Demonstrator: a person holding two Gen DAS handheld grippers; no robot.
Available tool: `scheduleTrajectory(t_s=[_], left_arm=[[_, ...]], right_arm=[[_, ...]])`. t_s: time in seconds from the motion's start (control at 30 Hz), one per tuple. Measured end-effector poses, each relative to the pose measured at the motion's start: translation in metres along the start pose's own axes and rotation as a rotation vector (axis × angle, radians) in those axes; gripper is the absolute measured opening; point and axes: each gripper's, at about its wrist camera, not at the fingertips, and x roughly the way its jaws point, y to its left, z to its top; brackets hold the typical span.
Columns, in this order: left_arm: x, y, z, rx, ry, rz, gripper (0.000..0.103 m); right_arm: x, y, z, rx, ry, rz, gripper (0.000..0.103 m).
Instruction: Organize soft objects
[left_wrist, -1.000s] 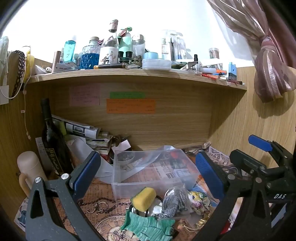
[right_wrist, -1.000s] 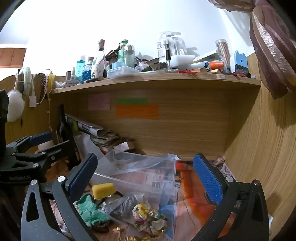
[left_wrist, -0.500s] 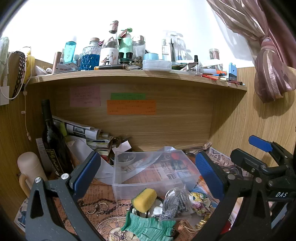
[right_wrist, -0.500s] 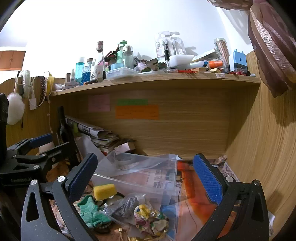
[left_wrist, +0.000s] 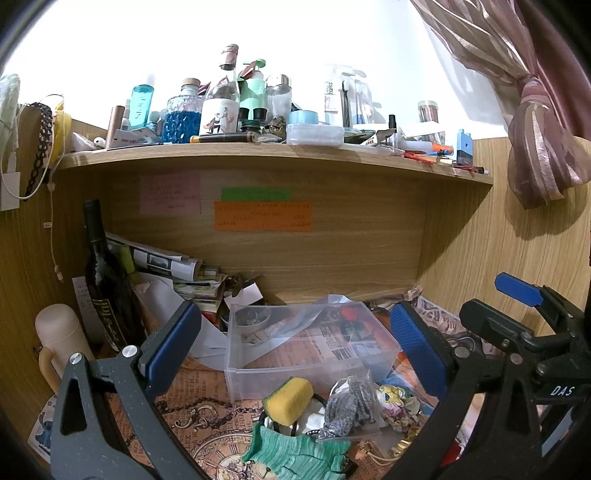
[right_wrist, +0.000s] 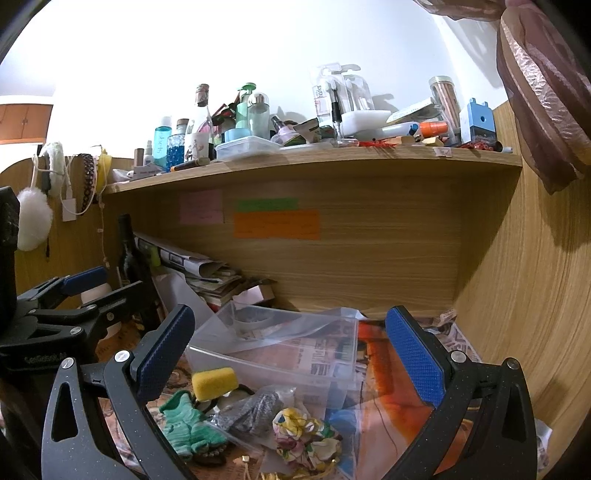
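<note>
A clear plastic bin (left_wrist: 295, 365) (right_wrist: 273, 365) stands on the desk under the shelf. In front of it lie a yellow sponge (left_wrist: 290, 400) (right_wrist: 215, 382), a green cloth (left_wrist: 295, 448) (right_wrist: 184, 424), a bagged grey cloth (left_wrist: 351, 406) (right_wrist: 251, 408) and a floral scrunchie (left_wrist: 399, 404) (right_wrist: 303, 432). My left gripper (left_wrist: 295, 347) is open and empty, above the pile. My right gripper (right_wrist: 288, 350) is open and empty, to its right. Each gripper shows in the other's view, the right one (left_wrist: 517, 317) and the left one (right_wrist: 66, 295).
A dark wine bottle (left_wrist: 103, 280) and a beige flask (left_wrist: 61, 339) stand at left, next to stacked papers (left_wrist: 177, 269). The shelf (left_wrist: 258, 155) above carries several bottles and jars. Wood walls close in the back and right. A curtain (left_wrist: 535, 110) hangs at upper right.
Both views have shifted slightly; the objects sit a little lower and nearer in frame. Both grippers stay open and nothing on the desk has moved.
</note>
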Motion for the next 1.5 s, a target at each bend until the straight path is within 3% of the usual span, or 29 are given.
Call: scheduleTrajectory(t_s=[1.5], left_arm=[[0.0015, 0.0008, -0.0014, -0.003, 0.009, -0.007, 0.103]], right_arm=[[0.0028, 0.0029, -0.0014, 0.015, 0.008, 0.017, 0.103]])
